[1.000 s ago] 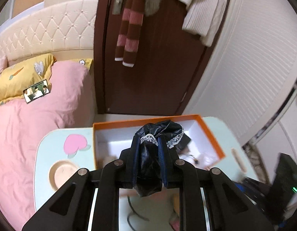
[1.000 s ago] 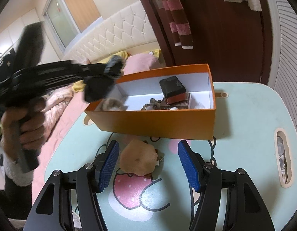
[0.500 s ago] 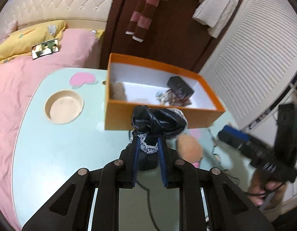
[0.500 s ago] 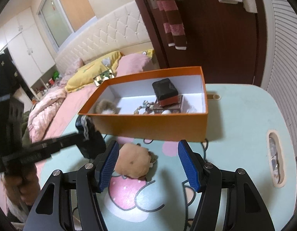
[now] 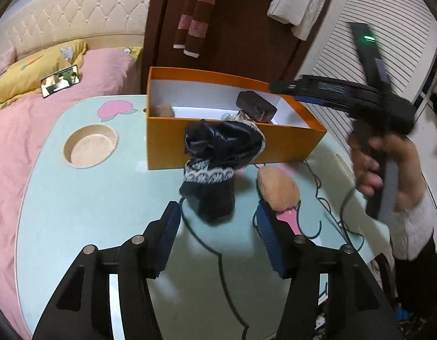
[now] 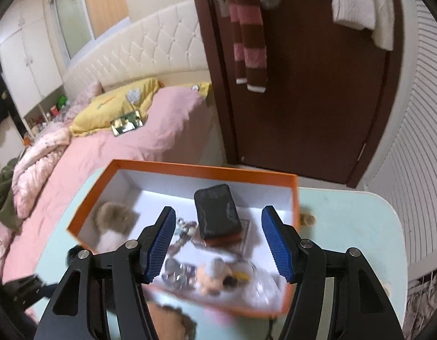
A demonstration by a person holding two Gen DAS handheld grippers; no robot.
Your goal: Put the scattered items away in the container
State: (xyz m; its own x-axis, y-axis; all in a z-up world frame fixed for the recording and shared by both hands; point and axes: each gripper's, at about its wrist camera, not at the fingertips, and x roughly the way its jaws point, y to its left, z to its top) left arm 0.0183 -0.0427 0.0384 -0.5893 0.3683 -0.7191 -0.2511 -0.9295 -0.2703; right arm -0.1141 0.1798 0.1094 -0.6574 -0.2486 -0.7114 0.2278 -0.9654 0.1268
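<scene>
We see two open grippers, a black bow on the table, and an orange box with things inside.

Our left gripper (image 5: 218,226) has its jaws wide apart and holds nothing. The black bow with white lace (image 5: 218,158) sits on the light green table (image 5: 91,198), just in front of those jaws and right by the near wall of the orange box (image 5: 275,138). A fluffy tan puff (image 5: 278,188) lies beside the bow, close to one blue finger. Our right gripper (image 6: 218,240) is up over the box, and its jaws are apart too, with nothing in them. Inside the box we see a small black case (image 6: 217,215), a furry brown ball (image 6: 113,215) in the corner, some beads and a few small bits that are too blurry to tell.
</scene>
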